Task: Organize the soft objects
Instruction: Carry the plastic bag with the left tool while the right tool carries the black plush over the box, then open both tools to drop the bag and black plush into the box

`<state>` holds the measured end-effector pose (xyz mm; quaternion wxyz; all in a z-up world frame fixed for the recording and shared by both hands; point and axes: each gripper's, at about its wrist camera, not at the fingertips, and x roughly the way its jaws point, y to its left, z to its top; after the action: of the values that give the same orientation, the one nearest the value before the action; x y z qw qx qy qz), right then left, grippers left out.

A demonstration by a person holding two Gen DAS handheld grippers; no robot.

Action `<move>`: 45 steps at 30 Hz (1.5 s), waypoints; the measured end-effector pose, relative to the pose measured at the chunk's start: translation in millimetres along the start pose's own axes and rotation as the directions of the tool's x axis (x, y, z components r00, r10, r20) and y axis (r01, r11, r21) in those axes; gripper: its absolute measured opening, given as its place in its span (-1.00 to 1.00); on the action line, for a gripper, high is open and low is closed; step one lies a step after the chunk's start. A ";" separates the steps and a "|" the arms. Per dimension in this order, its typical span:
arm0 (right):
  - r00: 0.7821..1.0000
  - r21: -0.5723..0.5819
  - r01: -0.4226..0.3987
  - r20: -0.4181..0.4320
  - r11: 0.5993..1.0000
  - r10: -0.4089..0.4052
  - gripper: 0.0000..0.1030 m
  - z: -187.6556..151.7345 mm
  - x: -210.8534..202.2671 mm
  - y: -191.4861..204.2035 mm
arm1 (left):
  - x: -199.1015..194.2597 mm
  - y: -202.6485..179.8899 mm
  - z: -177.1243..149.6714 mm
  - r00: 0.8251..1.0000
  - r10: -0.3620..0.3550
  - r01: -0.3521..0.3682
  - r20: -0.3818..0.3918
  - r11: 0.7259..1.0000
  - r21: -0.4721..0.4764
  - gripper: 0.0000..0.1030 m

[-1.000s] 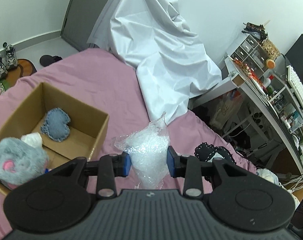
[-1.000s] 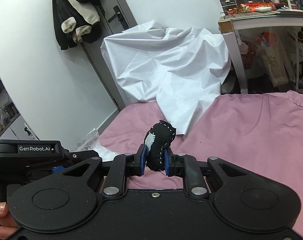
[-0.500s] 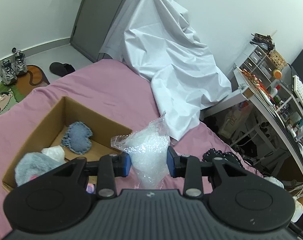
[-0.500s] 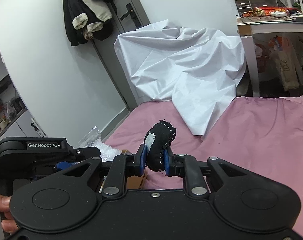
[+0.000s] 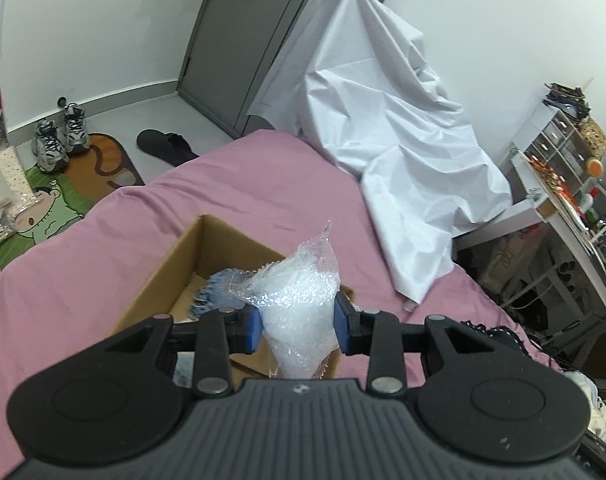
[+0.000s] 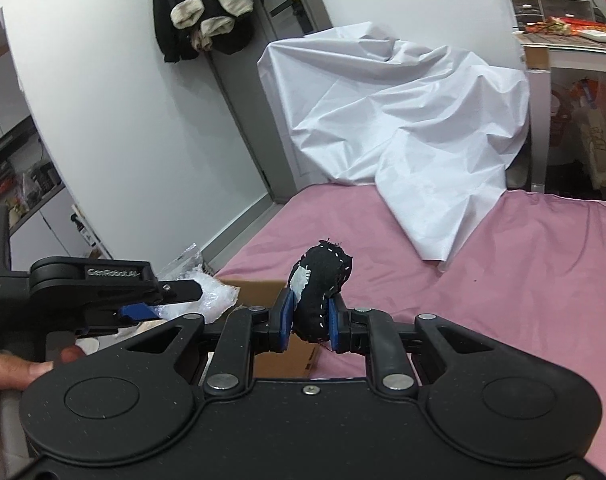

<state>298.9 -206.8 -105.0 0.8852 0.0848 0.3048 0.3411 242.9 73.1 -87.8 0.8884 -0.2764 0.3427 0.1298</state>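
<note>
Hand-held gripper, left (image 5: 297,329), clamps bubble wrap (image 5: 299,308) above cardboard box (image 5: 171,264).

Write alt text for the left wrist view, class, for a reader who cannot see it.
The left tongs grip a crumpled clear bubble-wrap bag above an open cardboard box on a pink bedsheet. A blue knitted piece lies inside the box, and a white sheet drapes over something at the bed's far end.
</note>
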 end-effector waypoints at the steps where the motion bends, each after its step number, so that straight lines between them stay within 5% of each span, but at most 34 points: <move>1: 1.000 -0.005 -0.002 -0.004 1.000 0.002 -0.65 -0.9 1.5 3.0 | 2.3 2.6 0.4 1.000 0.003 -0.003 -0.005 1.000 -0.002 -0.33; 13: 0.999 -0.040 -0.010 -0.041 0.999 0.009 -0.65 -1.0 18.4 26.4 | 18.4 27.0 -1.3 0.999 0.022 -0.024 -0.037 0.999 -0.036 -0.26; 28: 0.996 -0.058 -0.046 -0.085 0.997 0.041 -0.63 1.4 51.3 60.7 | -0.4 45.8 11.2 0.999 0.045 -0.046 -0.026 0.999 -0.021 0.21; 33: 0.996 -0.063 -0.035 -0.087 0.997 0.030 -0.38 0.0 60.3 67.6 | -9.7 48.0 14.1 0.998 0.061 -0.061 -0.013 0.998 0.009 0.44; 35: 0.996 -0.055 -0.029 -0.085 0.998 0.025 -0.14 -0.6 59.5 68.1 | -13.1 48.5 14.8 0.997 0.072 -0.072 -0.008 0.997 0.020 0.59; 39: 0.996 -0.039 -0.021 -0.083 0.999 0.018 -0.10 -0.6 54.2 67.0 | -18.4 52.1 15.7 0.997 0.081 -0.081 0.000 0.996 0.037 0.70; 45: 0.998 -0.021 0.007 -0.062 1.000 -0.008 0.38 -0.5 38.6 63.0 | -26.6 50.0 12.2 0.995 0.097 -0.094 -0.019 0.991 0.092 0.76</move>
<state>286.2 -134.1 -101.4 0.8773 0.0636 0.3290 0.3435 209.0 119.8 -82.4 0.8889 -0.2203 0.3714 0.1532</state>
